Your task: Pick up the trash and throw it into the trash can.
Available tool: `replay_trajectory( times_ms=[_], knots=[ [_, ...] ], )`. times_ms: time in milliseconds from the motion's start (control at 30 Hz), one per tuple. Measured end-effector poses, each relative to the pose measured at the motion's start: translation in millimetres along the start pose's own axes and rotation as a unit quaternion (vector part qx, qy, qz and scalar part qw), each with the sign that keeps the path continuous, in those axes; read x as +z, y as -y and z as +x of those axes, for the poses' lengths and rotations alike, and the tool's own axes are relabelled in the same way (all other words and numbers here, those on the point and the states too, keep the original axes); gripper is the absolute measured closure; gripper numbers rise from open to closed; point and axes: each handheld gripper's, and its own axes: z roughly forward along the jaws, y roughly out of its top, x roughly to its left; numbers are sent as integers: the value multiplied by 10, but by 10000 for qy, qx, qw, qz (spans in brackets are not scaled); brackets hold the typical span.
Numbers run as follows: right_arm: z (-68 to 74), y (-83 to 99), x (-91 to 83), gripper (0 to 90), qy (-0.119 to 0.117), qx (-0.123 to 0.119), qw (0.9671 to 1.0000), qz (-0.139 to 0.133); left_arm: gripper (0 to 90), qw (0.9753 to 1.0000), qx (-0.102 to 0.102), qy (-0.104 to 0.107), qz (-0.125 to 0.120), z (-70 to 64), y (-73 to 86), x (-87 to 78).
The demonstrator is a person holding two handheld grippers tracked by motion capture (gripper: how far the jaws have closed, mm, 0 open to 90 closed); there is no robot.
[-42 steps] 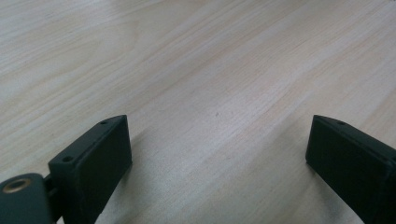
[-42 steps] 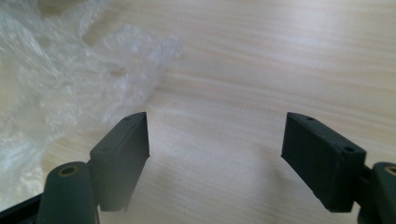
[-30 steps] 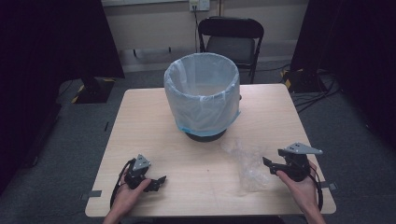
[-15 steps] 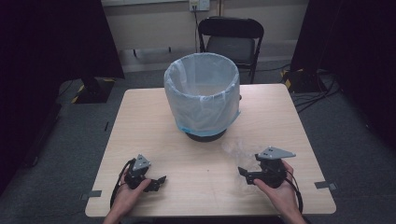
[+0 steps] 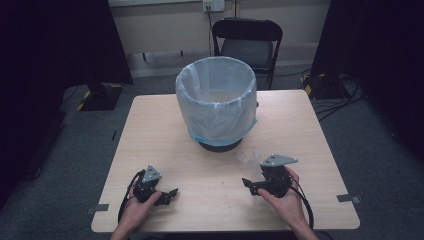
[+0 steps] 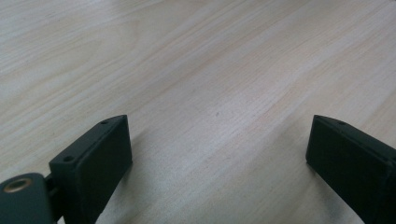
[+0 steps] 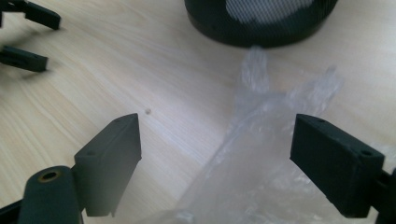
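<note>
right gripper (image 5: 251, 185) moved left, clear bag (image 7: 261, 154) pointing at bin (image 5: 216, 102)

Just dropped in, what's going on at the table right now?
A person holds a gripper in each hand at a wooden table. The right gripper is open, its fingers straddling a crumpled clear plastic bag lying flat near a bin lined with a blue bag. Nothing is grasped yet. The left gripper is open over bare wood.
</note>
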Motion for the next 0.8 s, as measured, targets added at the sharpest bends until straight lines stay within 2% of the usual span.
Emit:
replay_trajectory(
  times_ms=[67,133,200,233,267,300,333,367,433,467,500,533,567,633,800],
  knots=[
    [-12,26,26,171,30,21,10000,64,64,10000,-1,0,0,0,0,0],
    [-33,83,62,222,94,39,9998,169,64,10000,1,0,1,0,0,0],
    [-70,133,92,310,81,53,9997,239,64,10000,1,1,0,0,0,0],
    [-104,168,122,404,131,85,9994,315,64,10000,1,0,0,0,0,0],
    [-104,168,122,404,131,85,9994,315,64,10000,1,0,0,0,0,0],
    [-137,199,145,482,158,113,9991,383,64,10000,-1,-1,2,0,0,0],
    [-137,199,145,482,158,113,9991,383,64,10000,-1,-1,2,0,0,0],
    [-169,222,162,588,159,120,9989,424,64,10000,2,0,1,0,0,0],
    [-200,232,173,673,231,138,9984,487,64,10000,1,-1,1,0,0,0],
    [-200,232,173,673,231,138,9984,487,64,10000,1,-1,1,0,0,0],
    [-233,233,172,764,217,182,9984,497,64,10000,0,-1,2,0,0,0],
    [-233,233,172,764,217,182,9984,497,64,10000,0,-1,2,0,0,0],
    [-251,232,160,853,184,230,9984,474,64,10000,1,0,2,0,0,0],
    [-268,225,134,893,99,236,9988,407,64,10000,-1,-1,1,0,0,0],
    [-267,199,53,900,25,207,9995,251,64,10000,3,-1,2,0,0,0]
  ],
)
